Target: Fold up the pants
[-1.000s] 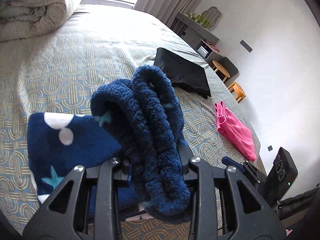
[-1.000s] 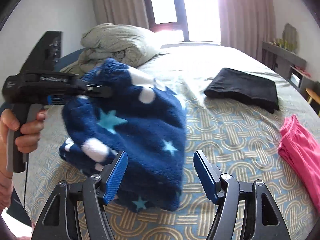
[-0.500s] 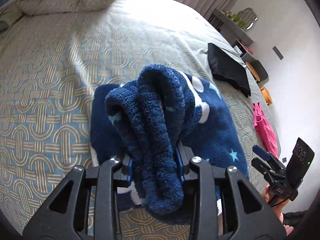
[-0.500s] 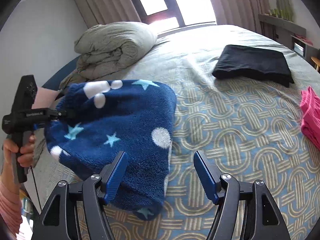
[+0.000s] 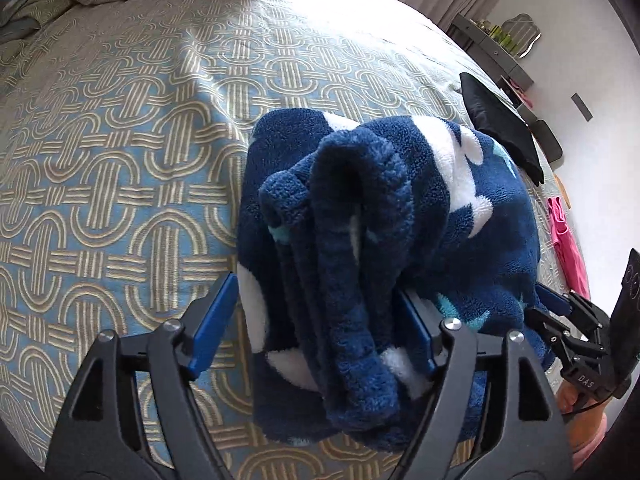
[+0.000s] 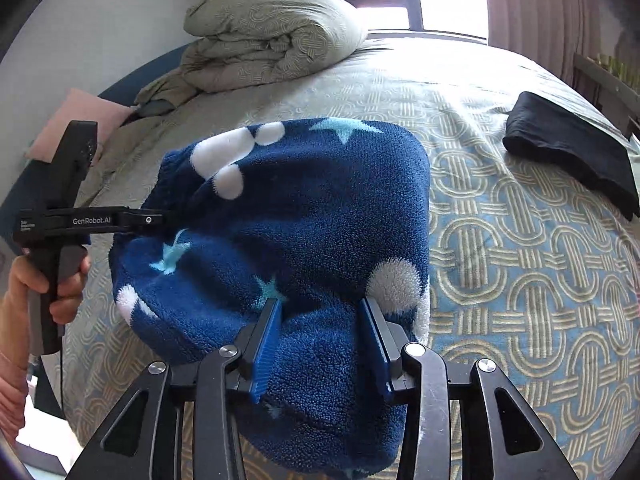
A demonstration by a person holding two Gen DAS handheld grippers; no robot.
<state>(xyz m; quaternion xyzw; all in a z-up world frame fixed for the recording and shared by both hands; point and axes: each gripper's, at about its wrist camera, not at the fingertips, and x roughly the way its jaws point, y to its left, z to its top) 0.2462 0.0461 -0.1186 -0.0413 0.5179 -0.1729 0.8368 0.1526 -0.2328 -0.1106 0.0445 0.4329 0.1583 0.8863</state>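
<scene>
Pants: navy fleece pants (image 6: pixel 304 240) with white dots and pale blue stars, folded into a thick bundle; they fill the centre of both views and lie on the bed.
Bunched edge: in the left wrist view a thick roll of the fleece (image 5: pixel 352 280) stands up in the middle of the frame and droops toward the lower edge.
Bed: patterned blue-and-tan bedspread (image 5: pixel 120 160) under the pants; a folded duvet (image 6: pixel 272 36) sits at upper centre of the right wrist view.
Other clothes: a folded black garment (image 6: pixel 576 152) at right, well apart from the pants; a pink garment (image 5: pixel 568 248) at the right edge of the left wrist view.
Left gripper (image 5: pixel 312 324): fingers spread wide, the fleece roll between them, touching the right pad, clear of the left.
Right gripper (image 6: pixel 324 344): fingers part-way apart, straddling the near edge of the bundle, pads against the fleece; whether it pinches, I cannot tell.
</scene>
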